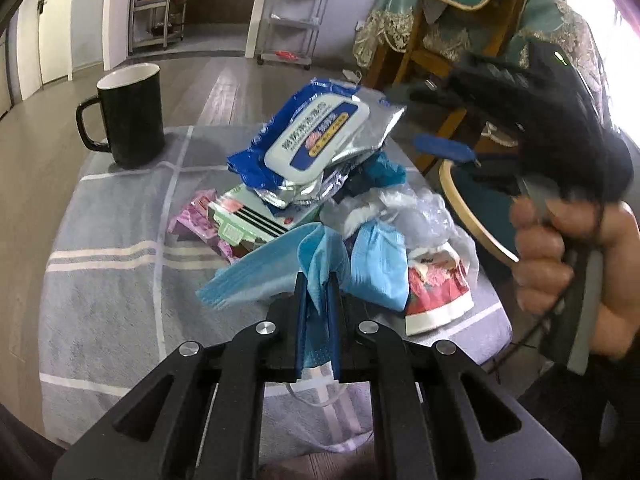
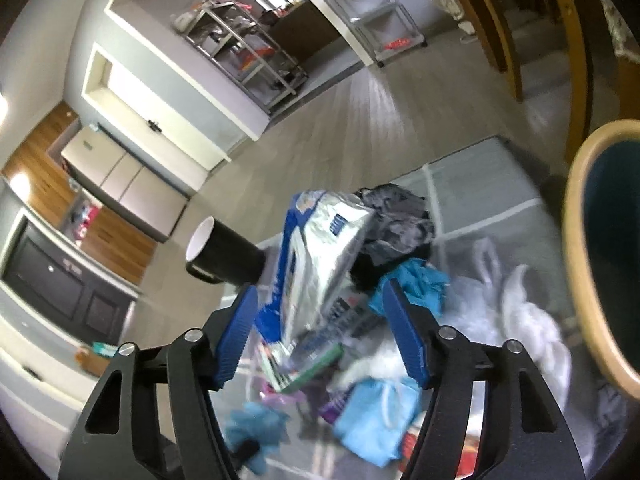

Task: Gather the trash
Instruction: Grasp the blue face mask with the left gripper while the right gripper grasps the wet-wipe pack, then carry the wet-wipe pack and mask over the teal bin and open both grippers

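Note:
A pile of trash lies on a small table with a grey striped cloth (image 1: 104, 240). On top is a blue and silver wet-wipe pack (image 1: 316, 136); below it are a pink wrapper (image 1: 196, 224), clear plastic (image 1: 416, 216) and a red packet (image 1: 436, 292). My left gripper (image 1: 318, 280) is shut on a blue face mask (image 1: 260, 272) at the near edge of the pile. My right gripper (image 2: 320, 300) is open, its blue pads either side of the wet-wipe pack (image 2: 324, 256) without clear contact. It also shows in the left wrist view (image 1: 444, 148), held by a hand.
A black mug (image 1: 130, 116) stands at the table's far left corner and shows in the right wrist view (image 2: 228, 254). A round bin with a wooden rim (image 2: 592, 248) stands to the right of the table. Chairs draped in green cloth (image 1: 452, 16) stand behind.

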Demonstrator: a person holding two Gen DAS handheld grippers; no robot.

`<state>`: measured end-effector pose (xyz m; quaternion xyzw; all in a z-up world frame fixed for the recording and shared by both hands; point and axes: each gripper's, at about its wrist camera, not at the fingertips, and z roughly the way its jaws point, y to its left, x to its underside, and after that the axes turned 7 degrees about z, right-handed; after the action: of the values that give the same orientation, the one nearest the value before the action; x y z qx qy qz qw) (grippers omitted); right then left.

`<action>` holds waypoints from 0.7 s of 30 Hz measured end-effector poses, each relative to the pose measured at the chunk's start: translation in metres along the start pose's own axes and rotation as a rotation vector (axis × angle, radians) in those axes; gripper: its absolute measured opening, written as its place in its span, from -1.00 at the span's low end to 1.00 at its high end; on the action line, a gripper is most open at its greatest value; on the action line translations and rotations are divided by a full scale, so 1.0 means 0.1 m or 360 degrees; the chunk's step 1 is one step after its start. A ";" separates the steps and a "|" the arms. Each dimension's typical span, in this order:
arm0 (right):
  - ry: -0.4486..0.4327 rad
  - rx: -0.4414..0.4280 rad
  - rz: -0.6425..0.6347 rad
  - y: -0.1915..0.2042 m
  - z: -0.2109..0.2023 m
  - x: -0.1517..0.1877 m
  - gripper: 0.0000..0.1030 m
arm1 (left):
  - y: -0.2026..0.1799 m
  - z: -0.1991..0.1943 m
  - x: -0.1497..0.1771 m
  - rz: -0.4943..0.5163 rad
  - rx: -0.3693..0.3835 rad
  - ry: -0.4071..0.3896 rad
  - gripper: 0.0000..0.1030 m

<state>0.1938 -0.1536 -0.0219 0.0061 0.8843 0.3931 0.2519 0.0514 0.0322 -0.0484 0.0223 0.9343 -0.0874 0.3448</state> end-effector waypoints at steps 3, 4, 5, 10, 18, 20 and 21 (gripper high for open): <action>0.0026 -0.0014 0.0024 0.03 0.11 -0.05 -0.02 | -0.01 0.01 0.02 -0.0001 0.0015 0.0010 -0.83; 0.0043 0.0016 0.0017 0.04 0.16 -0.06 -0.02 | 0.00 0.01 0.02 -0.0003 0.0016 0.0012 -0.83; 0.0059 0.0047 0.0024 0.03 0.20 -0.07 -0.02 | 0.00 0.01 0.03 -0.0005 0.0016 0.0015 -0.83; 0.0058 0.0025 0.0116 -0.10 0.25 -0.07 -0.21 | 0.02 0.03 0.04 -0.0017 0.0008 0.0026 -0.83; 0.0055 -0.0111 0.0057 -0.02 0.05 -0.01 -0.80 | 0.02 -0.01 0.03 -0.0022 0.0012 0.0000 -0.83; 0.0039 -0.0147 0.0012 0.07 -0.02 0.03 -0.81 | 0.01 -0.06 0.02 -0.0024 0.0021 -0.0024 -0.83; 0.0038 -0.0154 -0.0004 0.11 -0.03 0.03 -0.82 | 0.00 -0.08 0.02 -0.0022 0.0022 -0.0033 -0.83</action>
<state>0.1878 -0.1475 -0.0133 -0.0120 0.8672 0.4351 0.2419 0.0448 0.0335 -0.0440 0.0174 0.9302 -0.0965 0.3537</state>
